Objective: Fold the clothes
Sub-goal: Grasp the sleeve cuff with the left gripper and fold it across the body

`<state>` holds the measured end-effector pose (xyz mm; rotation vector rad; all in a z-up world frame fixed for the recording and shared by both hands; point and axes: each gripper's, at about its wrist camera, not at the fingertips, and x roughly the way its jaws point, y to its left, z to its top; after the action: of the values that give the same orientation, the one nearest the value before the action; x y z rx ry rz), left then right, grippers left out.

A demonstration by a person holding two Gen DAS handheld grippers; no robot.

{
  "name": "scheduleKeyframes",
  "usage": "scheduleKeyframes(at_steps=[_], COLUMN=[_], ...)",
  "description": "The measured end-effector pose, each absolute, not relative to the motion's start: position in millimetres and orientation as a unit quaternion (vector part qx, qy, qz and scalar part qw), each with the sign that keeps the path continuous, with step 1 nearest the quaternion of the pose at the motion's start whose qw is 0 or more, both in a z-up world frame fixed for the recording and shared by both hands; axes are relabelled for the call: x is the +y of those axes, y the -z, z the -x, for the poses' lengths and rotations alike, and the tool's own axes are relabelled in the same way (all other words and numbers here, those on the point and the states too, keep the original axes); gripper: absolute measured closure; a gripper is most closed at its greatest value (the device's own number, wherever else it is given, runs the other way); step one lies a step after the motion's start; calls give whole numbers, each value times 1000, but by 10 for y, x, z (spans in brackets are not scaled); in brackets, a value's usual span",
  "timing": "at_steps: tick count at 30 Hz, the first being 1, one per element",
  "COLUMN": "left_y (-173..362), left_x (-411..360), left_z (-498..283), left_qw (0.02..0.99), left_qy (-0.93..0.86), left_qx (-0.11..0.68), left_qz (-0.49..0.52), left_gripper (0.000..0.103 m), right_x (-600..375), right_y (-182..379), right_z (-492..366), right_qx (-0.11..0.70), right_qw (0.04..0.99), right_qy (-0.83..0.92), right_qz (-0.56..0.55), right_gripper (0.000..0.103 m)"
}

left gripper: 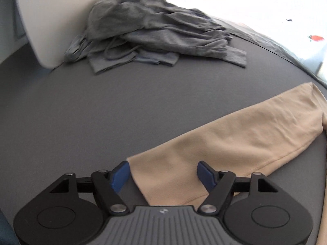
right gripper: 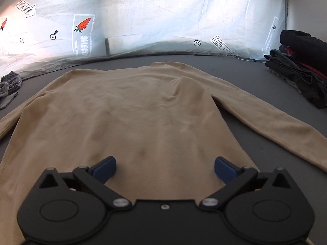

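Note:
A tan long-sleeved shirt [right gripper: 130, 118] lies spread flat on the grey bed surface [right gripper: 255, 77], both sleeves out to the sides. In the left wrist view its left sleeve [left gripper: 235, 138] runs from lower middle to the right edge. My left gripper [left gripper: 163, 175] is open, its blue pads either side of the sleeve's cuff end, holding nothing. My right gripper [right gripper: 165, 169] is open over the shirt's lower body near the hem, holding nothing.
A heap of grey clothes [left gripper: 151, 32] lies at the far side beside a white pillow [left gripper: 53, 16]. A pile of black and red clothes [right gripper: 300, 61] sits at the right. A pale printed sheet [right gripper: 143, 20] borders the far edge. A small patterned cloth [right gripper: 10, 83] lies far left.

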<state>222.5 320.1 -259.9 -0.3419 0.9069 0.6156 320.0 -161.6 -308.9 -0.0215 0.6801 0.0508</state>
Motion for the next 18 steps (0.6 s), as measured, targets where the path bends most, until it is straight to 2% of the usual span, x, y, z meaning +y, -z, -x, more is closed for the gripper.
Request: scheduleKeyframes(at_steps=[3, 4, 5, 6, 8, 12, 18], left_y=[2610, 2614, 2616, 2608, 2587, 2530, 2435], left_x=[3172, 3149, 3126, 3103, 3047, 2878, 2296], left_z=[-2153, -2143, -2134, -2134, -2150, -2233, -2537], left_qw=[845, 849, 854, 856, 859, 862, 880], left_qy=[-291, -288, -284, -279, -270, -239, -81], left_qx=[420, 414, 410, 406, 399, 389, 382], left_qz=[161, 156, 151, 154, 172, 218, 271], left_gripper=[29, 37, 51, 59, 96, 96, 96], right_x=[-1618, -1619, -1620, -1619, -1619, -1623, -1630], right_y=[3092, 3092, 3093, 3093, 3095, 3098, 3103], right_z=[-3198, -3198, -3199, -3197, -3194, -3193, -3195], right_qx=[333, 333, 333, 333, 332, 332, 331], right_qw=[943, 943, 943, 943, 943, 943, 943], right_qy=[-25, -25, -25, -25, -25, -25, -27], right_qz=[10, 10, 10, 11, 11, 11, 11], right_gripper=[0, 0, 0, 0, 0, 0, 0])
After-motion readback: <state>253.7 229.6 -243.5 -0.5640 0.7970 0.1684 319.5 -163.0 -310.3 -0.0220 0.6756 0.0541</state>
